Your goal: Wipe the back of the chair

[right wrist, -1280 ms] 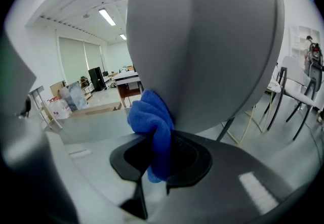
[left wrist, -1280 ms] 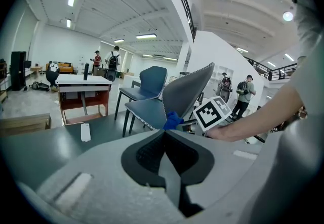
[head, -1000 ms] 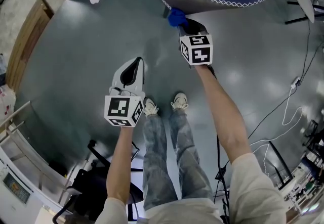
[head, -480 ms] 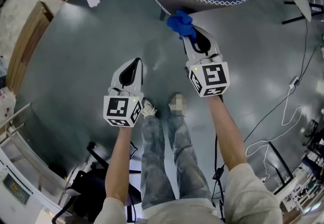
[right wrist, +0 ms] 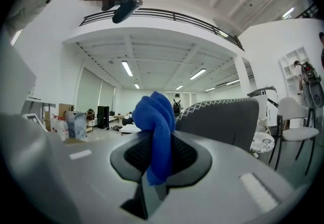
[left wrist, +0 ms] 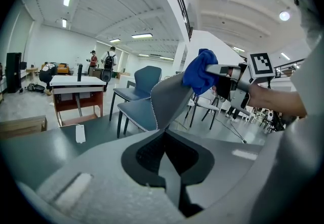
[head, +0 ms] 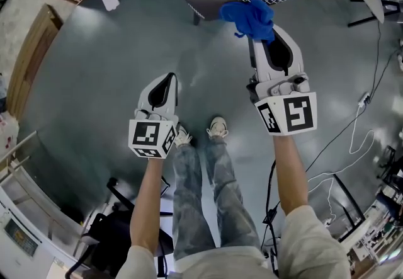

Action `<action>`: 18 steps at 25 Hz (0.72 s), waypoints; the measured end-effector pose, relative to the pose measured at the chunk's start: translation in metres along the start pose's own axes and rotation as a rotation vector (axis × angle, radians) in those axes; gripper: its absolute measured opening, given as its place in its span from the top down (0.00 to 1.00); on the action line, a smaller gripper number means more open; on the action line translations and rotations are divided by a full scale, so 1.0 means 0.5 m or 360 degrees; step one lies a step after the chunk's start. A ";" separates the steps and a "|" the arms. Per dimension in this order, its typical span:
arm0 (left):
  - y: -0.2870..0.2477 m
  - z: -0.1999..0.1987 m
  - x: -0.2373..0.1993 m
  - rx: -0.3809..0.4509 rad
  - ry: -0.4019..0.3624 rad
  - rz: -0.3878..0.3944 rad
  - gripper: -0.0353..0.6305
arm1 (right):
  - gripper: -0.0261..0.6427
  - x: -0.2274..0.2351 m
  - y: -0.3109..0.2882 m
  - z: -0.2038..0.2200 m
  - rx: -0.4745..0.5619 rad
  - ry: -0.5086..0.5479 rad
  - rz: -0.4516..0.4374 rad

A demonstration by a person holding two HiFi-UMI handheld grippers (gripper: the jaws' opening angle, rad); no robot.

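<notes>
Left gripper (head: 169, 79): jaws together, nothing between them. It hangs low over the grey floor (head: 107, 76), well apart from the chair.

Right gripper (head: 266, 37): clamped on a bunched blue cloth (head: 248, 17). The cloth sits at the white-stitched top edge of the grey-blue fabric chair back (right wrist: 223, 117). Contact looks likely but can't be confirmed.

The chair back lies ahead and slightly right of the right jaws, its top edge running crosswise to them. The right gripper is the nearer one, so the wipe is probably its job, along that edge.
</notes>
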State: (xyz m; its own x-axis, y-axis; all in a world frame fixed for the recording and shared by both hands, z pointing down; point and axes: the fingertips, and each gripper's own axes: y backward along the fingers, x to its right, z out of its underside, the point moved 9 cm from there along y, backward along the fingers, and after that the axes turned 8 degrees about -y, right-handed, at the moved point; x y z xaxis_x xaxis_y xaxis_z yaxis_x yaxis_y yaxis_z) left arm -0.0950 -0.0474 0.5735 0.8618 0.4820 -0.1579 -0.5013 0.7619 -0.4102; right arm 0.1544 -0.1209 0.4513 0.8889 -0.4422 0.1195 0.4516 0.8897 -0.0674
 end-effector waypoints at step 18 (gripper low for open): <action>-0.002 0.010 -0.005 -0.0022 -0.0014 -0.0010 0.94 | 0.86 0.031 -0.058 0.127 -0.0194 -0.0074 -0.0022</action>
State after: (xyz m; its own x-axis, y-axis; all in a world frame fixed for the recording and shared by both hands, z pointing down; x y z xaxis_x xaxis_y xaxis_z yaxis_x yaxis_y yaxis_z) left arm -0.0970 -0.0472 0.5790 0.8641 0.4811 -0.1477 -0.4948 0.7587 -0.4237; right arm 0.1502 -0.1465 0.5182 0.8794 -0.4461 0.1666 0.4722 0.8618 -0.1850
